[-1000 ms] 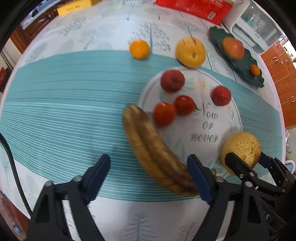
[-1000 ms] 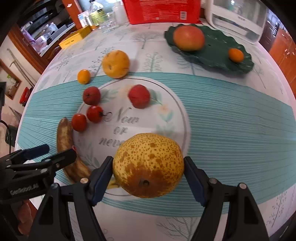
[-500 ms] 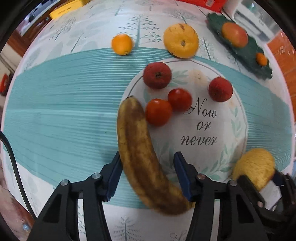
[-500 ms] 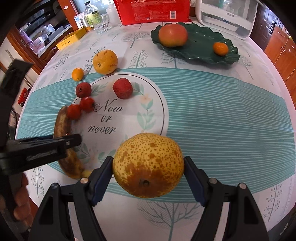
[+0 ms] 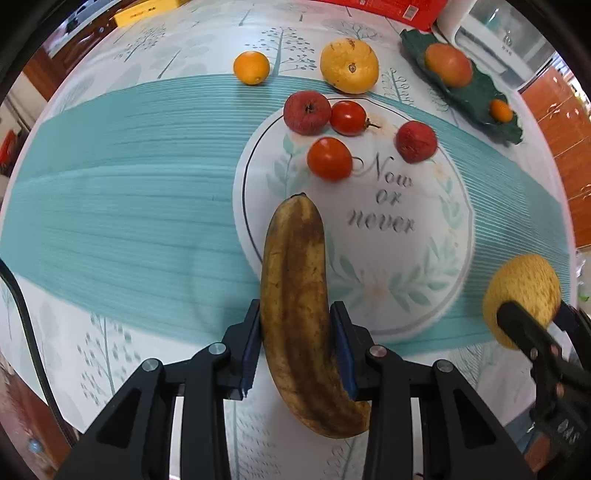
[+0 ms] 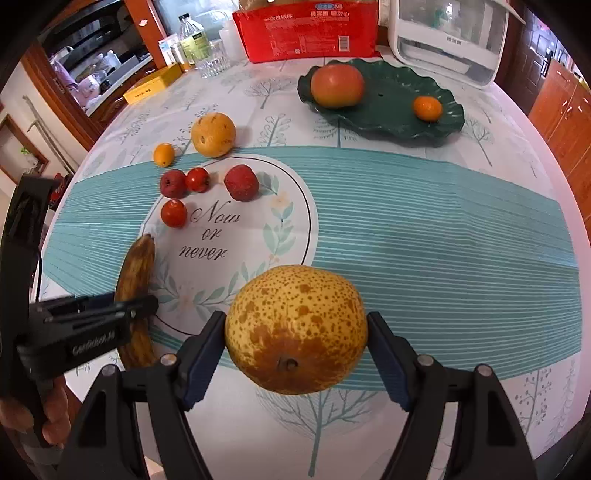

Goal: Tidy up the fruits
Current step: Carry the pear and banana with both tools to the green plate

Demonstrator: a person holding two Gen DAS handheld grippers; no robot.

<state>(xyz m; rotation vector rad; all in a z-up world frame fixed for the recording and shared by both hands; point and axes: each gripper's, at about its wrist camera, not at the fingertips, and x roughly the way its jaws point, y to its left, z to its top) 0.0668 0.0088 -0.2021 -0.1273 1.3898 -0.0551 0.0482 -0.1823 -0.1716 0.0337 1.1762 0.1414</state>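
A brown-spotted banana (image 5: 291, 251) lies between the blue pads of my left gripper (image 5: 295, 310). The jaws are closing and both pads press its sides. Its far tip points at the printed white circle on the tablecloth. My right gripper (image 6: 295, 321) is shut on a speckled yellow pear (image 6: 295, 332) and holds it above the cloth. At the back right stands a green leaf-shaped plate (image 6: 388, 118) with a big red-orange fruit (image 6: 337, 85) and a small orange (image 6: 427, 108). Loose on the cloth are a yellow fruit (image 6: 213, 134), a small orange (image 6: 163, 154), two dark red fruits (image 6: 241, 182) and two tomatoes (image 6: 173, 213).
A red bag (image 6: 306, 29), a white appliance (image 6: 447, 40), bottles and a glass (image 6: 207, 55) and a yellow box (image 6: 151, 86) line the far edge. The table's near edge runs just under both grippers. A hand (image 6: 51, 417) holds the left gripper's handle.
My left gripper slid over the banana and its jaws went from wide open to pressing on it. The banana now points straight ahead. The right gripper rose a little with the pear.
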